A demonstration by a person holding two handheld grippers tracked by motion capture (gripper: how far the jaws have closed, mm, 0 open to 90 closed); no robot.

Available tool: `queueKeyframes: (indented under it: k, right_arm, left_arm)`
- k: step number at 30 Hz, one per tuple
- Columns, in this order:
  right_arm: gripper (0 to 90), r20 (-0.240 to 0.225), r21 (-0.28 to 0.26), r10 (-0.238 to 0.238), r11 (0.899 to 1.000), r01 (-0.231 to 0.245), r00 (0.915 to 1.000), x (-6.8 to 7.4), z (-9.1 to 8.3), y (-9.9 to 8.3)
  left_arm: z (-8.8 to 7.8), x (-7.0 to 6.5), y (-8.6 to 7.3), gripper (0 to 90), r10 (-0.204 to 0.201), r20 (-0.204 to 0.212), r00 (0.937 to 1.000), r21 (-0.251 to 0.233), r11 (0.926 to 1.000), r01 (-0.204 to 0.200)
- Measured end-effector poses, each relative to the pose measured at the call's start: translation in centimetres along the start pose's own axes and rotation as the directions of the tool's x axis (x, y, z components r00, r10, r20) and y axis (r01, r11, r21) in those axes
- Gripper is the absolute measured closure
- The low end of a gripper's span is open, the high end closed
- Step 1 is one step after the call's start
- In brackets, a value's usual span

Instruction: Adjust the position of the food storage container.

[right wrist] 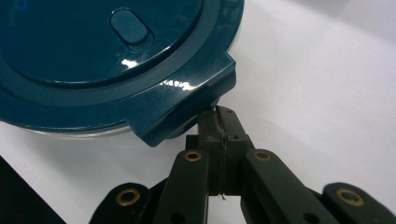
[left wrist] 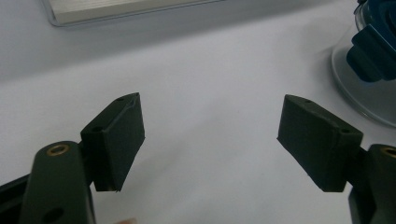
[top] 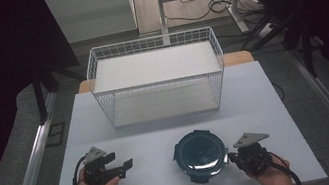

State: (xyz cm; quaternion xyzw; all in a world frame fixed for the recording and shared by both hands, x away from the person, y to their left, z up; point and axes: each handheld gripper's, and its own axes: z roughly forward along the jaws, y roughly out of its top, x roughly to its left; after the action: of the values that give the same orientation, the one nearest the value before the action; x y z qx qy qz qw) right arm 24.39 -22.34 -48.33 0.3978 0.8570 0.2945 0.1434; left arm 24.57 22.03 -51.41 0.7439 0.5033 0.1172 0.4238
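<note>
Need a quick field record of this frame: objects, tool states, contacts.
surface: pale table
far object: white wire basket, looks empty, at the table's far middle
near object: round container with teal clip lid, lid on
left tool: open, holds nothing, left of the container, apart from it
right tool: jaws together, tips right at a lid clip; contact unclear
hands: one on each tool, at the table's near edge

A pale table (top: 108, 132) carries a white wire basket (top: 157, 76) (far side) and a teal-lidded container (top: 200, 155).
</note>
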Motion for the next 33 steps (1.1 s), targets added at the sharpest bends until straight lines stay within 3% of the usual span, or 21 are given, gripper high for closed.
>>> queueKeyframes:
  k: [19,25,33]
  right_arm:
    - [89.5,-0.001,0.002,-0.036,0.999,0.036,0.9993,1.0,1.2,1.0]
    - [89.5,0.000,-0.001,-0.037,0.999,0.037,0.9993,1.1,1.3,1.1]
    - [89.5,-0.002,-0.004,-0.063,0.998,0.063,0.9980,1.8,1.7,1.8]
  left_arm:
    - [0.3,0.1,-0.1,21.8,-0.006,-0.005,1.0000,0.022,0.9997,0.006]
    - [0.3,0.5,-0.2,21.8,-0.035,-0.014,0.9993,0.028,0.9990,0.035]
    - [0.3,0.2,-0.1,21.7,-0.023,-0.008,0.9997,0.026,0.9994,0.023]
